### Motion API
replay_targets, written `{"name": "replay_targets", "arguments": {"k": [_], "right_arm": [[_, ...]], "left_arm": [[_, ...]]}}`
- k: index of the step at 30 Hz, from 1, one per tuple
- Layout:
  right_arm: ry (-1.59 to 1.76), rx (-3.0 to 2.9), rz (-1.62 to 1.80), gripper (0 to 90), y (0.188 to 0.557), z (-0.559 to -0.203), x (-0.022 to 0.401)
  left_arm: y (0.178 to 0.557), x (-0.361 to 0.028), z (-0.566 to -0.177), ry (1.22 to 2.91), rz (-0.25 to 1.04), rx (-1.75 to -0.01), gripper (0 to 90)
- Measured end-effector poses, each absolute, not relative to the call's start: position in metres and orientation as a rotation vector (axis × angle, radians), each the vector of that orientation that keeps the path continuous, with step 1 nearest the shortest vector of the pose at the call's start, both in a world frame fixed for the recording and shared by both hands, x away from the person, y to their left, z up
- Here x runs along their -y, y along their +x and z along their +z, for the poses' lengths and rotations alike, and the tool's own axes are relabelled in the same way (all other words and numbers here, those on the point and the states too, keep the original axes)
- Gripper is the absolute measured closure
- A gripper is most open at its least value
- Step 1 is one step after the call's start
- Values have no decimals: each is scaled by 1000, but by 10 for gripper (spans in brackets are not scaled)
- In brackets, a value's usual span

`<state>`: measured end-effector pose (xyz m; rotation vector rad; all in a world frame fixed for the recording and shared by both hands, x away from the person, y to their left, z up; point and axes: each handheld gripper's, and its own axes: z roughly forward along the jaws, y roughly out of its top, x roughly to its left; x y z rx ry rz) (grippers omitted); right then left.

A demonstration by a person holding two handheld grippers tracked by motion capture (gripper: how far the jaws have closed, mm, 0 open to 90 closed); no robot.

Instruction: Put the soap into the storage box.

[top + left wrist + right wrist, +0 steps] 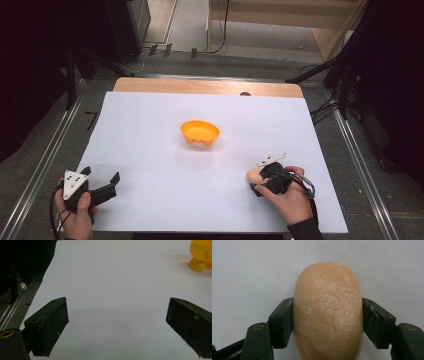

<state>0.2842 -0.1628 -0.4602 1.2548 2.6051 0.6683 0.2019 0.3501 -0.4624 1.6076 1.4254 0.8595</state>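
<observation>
In your left gripper view the orange bowl (202, 255) is cut off by the top and right edges. In your right gripper view the tan bar (328, 312) runs off the bottom edge, its near end unseen. From above, your right tongs (264, 176) hide most of it.

Looks like a lab or recording studio rather than a home. White-covered wooden table (150, 150) framed by metal rails (45, 160) on a grey carpeted floor (30, 165). Black curtains (30, 60) down both sides, dark stand legs (320, 72) and loose cables (322, 107) beyond the far edge, pale wooden furniture (280, 20) at the back.
</observation>
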Motion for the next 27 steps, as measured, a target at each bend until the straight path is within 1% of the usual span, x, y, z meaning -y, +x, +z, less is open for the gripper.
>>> {"name": "replay_targets", "arguments": {"k": [18,27], "right_arm": [[1245,-2616,668,336,285,-460,163],[1183,-2676,649,337,288,-458,165]], "left_arm": [[202,-350,-462,1608,859,-1424,49],[202,-351,-462,1605,855,-1426,49]]}}
